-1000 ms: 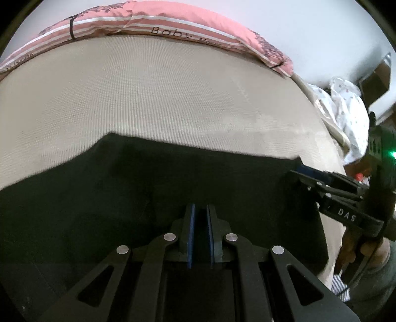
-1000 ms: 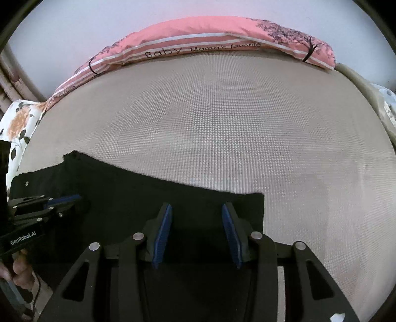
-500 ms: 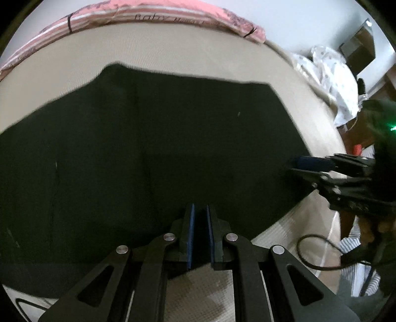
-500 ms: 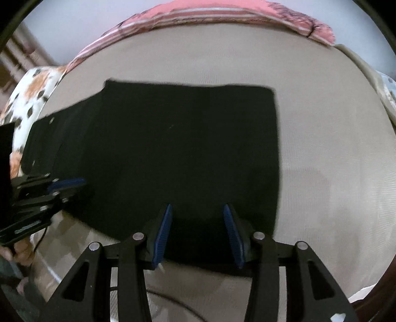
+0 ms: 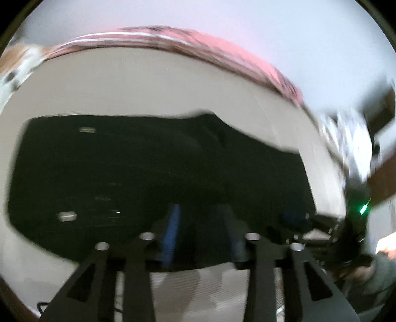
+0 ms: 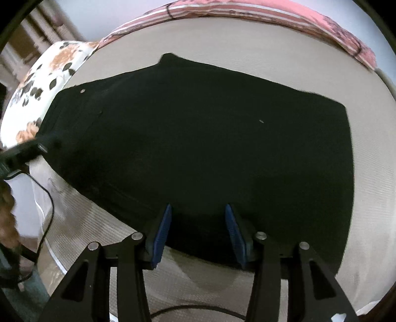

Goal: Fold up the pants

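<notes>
The black pants (image 6: 198,136) lie flat as a wide folded slab on the beige mattress (image 6: 247,37), waistband with a metal button (image 6: 82,91) to the left. My right gripper (image 6: 198,223) hovers over their near edge; its jaws are opening and no cloth is pinched between the blue pads. In the blurred left wrist view the pants (image 5: 148,173) fill the middle. My left gripper (image 5: 200,223) is over their near edge, jaws opening and nothing between them. The right gripper (image 5: 294,218) shows at the pants' right end. The left gripper (image 6: 42,146) shows at the waistband end.
A pink striped bolster (image 6: 272,12) runs along the mattress's far edge. A floral cushion (image 6: 44,74) sits at the left corner. A black cable (image 6: 47,198) hangs off the near left side. Dark wooden furniture (image 5: 381,178) stands past the right side.
Both grippers have pulled back toward the near edge, so the whole folded pants now show. The left jaws went from shut to apart. The right jaws spread slightly wider.
</notes>
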### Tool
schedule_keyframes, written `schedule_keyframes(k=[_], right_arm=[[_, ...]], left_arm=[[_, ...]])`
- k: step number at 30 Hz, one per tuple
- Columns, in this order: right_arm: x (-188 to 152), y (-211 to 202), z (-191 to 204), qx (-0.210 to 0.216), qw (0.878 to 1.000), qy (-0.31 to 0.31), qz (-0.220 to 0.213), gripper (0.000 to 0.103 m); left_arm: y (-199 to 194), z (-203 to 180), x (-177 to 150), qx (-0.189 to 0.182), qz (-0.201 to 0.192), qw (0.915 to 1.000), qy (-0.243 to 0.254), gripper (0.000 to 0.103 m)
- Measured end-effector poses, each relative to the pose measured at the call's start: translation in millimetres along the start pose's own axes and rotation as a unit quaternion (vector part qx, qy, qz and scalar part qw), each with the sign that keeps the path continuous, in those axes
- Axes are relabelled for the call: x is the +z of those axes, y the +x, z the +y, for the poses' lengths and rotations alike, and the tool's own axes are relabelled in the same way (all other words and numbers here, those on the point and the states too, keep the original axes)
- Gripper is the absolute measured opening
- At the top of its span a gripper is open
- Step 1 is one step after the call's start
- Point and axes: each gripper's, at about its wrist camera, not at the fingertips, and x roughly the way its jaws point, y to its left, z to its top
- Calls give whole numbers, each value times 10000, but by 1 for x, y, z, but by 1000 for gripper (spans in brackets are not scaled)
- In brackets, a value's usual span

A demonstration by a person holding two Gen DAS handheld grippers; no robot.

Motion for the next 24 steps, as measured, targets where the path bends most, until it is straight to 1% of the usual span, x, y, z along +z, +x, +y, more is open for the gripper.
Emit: schedule_keyframes(k=[1, 2, 4, 6, 8, 10, 12, 13, 14, 15, 17, 18, 19, 23, 24], right_arm=[[3, 1, 3, 17, 10000, -17, 32, 47], [6, 2, 6, 46, 10000, -27, 55, 49], [14, 4, 12, 148, 9999, -34, 75, 50], [21, 3, 16, 205, 9998, -13, 22, 54], [27, 1, 23, 209, 9997, -48, -91, 58], [33, 0, 29, 203, 9996, -94, -149, 60], [36, 1, 32, 198, 9997, -91, -132, 60], [37, 2, 33, 211, 9997, -87, -111, 60], [35, 1, 32, 216, 9997, -74, -98, 61], [35, 3, 33, 216, 9997, -49, -77, 61], [35, 5, 34, 221, 9997, -31, -23, 61], [35, 6, 34, 207, 9998, -28, 1, 61], [35, 7, 35, 191, 9998, -34, 24, 61], [32, 8, 35, 146, 9998, -61, 72, 61], [33, 9, 36, 133, 9999, -64, 80, 61]], left_arm=[[-10, 13, 3, 26, -101, 9997, -221, 49], [-21, 28, 4, 22, -194, 9987, -465, 49], [-37, 54, 5, -3, -275, 9955, -907, 49], [-51, 81, 2, -92, -389, 9904, -1324, 49], [-59, 106, -5, -132, -428, 9829, -1788, 50], [-64, 133, -14, -163, -475, 9716, -2312, 50], [-60, 153, -24, -247, -370, 9610, -2731, 50], [-53, 164, -30, -391, -244, 9531, -2992, 50], [-47, 166, -35, -506, -175, 9481, -3135, 50], [-40, 175, -40, -693, -89, 9386, -3378, 50], [-29, 185, -46, -987, -1, 9250, -3670, 50], [-24, 190, -49, -1058, 50, 9188, -3802, 50], [-22, 195, -51, -1103, 92, 9150, -3879, 50], [-11, 213, -54, -1185, 162, 9084, -4006, 50], [-6, 217, -55, -1260, 174, 9049, -4061, 50]])
